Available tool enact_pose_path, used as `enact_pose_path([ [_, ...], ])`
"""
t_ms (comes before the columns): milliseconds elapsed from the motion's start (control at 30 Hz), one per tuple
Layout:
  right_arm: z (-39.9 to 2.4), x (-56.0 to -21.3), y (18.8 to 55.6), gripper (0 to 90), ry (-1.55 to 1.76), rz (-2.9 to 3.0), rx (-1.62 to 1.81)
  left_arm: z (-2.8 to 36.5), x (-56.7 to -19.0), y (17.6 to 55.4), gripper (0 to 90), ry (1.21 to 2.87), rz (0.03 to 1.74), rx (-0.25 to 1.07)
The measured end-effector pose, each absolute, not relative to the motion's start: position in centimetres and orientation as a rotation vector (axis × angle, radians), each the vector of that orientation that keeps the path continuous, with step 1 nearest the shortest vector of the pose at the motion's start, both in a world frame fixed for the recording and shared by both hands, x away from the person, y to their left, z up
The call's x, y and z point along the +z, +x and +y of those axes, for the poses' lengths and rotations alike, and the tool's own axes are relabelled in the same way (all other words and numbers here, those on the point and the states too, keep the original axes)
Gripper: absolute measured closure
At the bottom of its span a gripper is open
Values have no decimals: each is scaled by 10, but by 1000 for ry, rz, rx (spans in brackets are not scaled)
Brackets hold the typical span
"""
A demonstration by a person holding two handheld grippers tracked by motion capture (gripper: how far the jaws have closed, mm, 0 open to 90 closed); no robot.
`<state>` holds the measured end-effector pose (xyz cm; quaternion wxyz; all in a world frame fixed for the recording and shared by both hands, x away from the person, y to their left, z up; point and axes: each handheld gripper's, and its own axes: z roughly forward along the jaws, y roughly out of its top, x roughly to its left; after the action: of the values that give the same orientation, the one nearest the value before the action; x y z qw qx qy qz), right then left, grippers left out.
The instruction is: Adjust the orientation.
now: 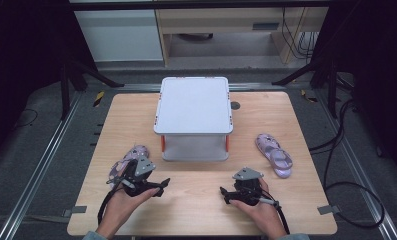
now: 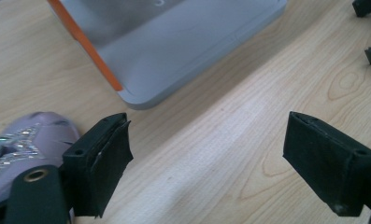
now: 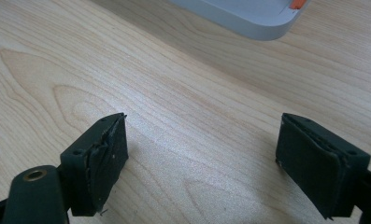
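A lilac sandal [image 1: 132, 155] lies at the table's front left, partly hidden behind my left gripper [image 1: 162, 186]. In the left gripper view the sandal's glittery toe [image 2: 29, 135] sits just outside the left jaw, and my left gripper [image 2: 209, 130] stands open over bare wood. Its mate, a second lilac sandal [image 1: 275, 155], rests at the right of the table. My right gripper [image 1: 224, 195] is at the front right, pointing left. Seen from its own camera, the right gripper [image 3: 204, 126] is open with nothing between its jaws.
A white two-tier stand [image 1: 193, 105] with orange posts occupies the middle back of the wooden table [image 1: 196, 220]. Its base [image 2: 174, 56] lies ahead of the left gripper, and a corner of the base [image 3: 248, 16] shows ahead of the right one.
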<state>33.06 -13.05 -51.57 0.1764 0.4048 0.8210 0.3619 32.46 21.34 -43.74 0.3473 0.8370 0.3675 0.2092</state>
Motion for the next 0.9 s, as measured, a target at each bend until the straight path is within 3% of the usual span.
enact_pose_path([
  [500,-130,-516,330,170,1148,2323,1025,259,-416,330,275,2122,1014,585],
  [900,-130,-516,328,170,1142,2328,1029,303,-416,333,468,2078,1110,628],
])
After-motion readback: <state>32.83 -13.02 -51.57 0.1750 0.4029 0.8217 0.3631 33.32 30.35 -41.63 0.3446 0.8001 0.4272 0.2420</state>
